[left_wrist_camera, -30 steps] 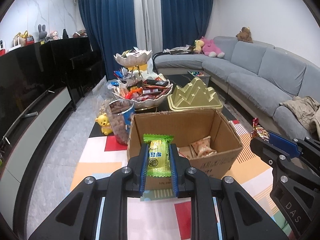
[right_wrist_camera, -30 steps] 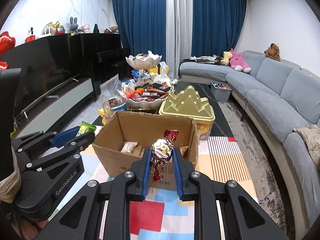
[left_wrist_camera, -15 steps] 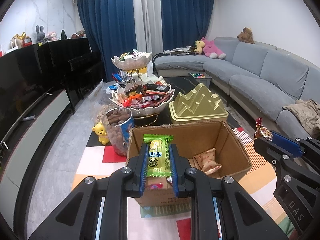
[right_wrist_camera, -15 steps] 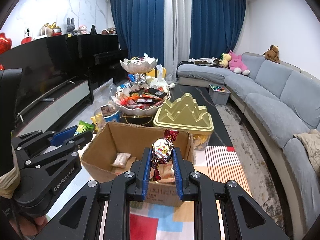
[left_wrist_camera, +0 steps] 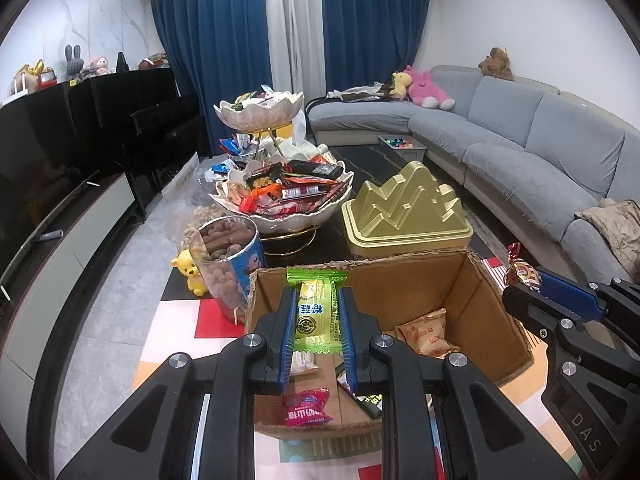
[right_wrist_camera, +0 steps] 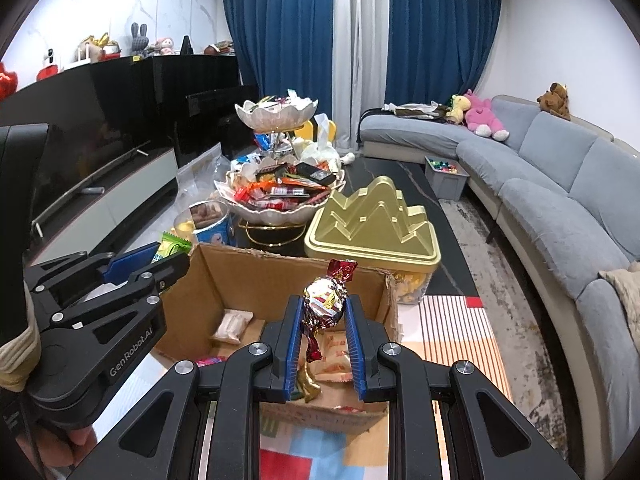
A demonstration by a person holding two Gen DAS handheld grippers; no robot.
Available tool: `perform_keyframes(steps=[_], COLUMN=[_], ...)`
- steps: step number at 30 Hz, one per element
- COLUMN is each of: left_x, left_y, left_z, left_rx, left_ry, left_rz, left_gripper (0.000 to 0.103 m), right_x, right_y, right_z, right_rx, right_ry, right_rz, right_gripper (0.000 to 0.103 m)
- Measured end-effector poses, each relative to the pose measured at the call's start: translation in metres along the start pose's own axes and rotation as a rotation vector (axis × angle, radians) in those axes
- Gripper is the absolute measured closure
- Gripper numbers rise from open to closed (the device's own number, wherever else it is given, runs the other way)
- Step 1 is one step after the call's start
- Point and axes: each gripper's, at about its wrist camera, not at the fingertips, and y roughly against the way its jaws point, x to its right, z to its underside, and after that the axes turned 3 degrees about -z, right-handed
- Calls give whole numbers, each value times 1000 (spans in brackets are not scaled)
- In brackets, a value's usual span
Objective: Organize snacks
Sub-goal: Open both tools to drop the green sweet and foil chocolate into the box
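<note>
Here I hover above a mat of red, white and orange blocks (left_wrist_camera: pixel 208 314) laid over a dark glossy table, in a living room with deep blue curtains (left_wrist_camera: pixel 224 52), a long grey fabric sofa (left_wrist_camera: pixel 532 148) and a black gloss cabinet (left_wrist_camera: pixel 80 128) along the wall.

My left gripper (left_wrist_camera: pixel 317 322) is clenched on a green crinkly plastic snack packet (left_wrist_camera: pixel 316 308), held upright over the near part of the open cardboard box (left_wrist_camera: pixel 492 300). My right gripper (right_wrist_camera: pixel 323 326) is clamped on a round foil-wrapped candy (right_wrist_camera: pixel 326 298), shiny with twisted ends, also above the box. Inside the box lie flat orange packets (left_wrist_camera: pixel 426 330) and a pink wrapper (left_wrist_camera: pixel 306 406).

Behind it stand a gold tin with a stepped, peaked lid (left_wrist_camera: pixel 406 208), a scalloped white tiered bowl (left_wrist_camera: pixel 280 216) heaped with glossy wrappers, and a clear tub of brown nuts (left_wrist_camera: pixel 226 260) just beside the box.
</note>
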Motion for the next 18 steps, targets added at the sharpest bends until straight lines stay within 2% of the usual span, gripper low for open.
perform_keyframes(steps=[9,12,14,16,18], left_x=[0,-1,-1,-2,-3], left_y=[-18,-18,-17,-14,-12], left_z=[1,1,0,0,1], left_rx=[-25,-20,-13,-6,-2], left_ry=[4,3,2,2,3], left_rz=[7,3,-3,-14,-23], left_gripper=[80,68,57,46,39], right_x=[4,5,6,8,9], right_y=[-23,-25,-24,-22,-18], right_z=[0,0,0,-1,-2], right_rx=[-53,-58,-55,-47,-37], right_ry=[3,0,-1,-4,-9], right_rz=[-13,-13,-5,1,11], right_gripper=[80,78,66,48,41])
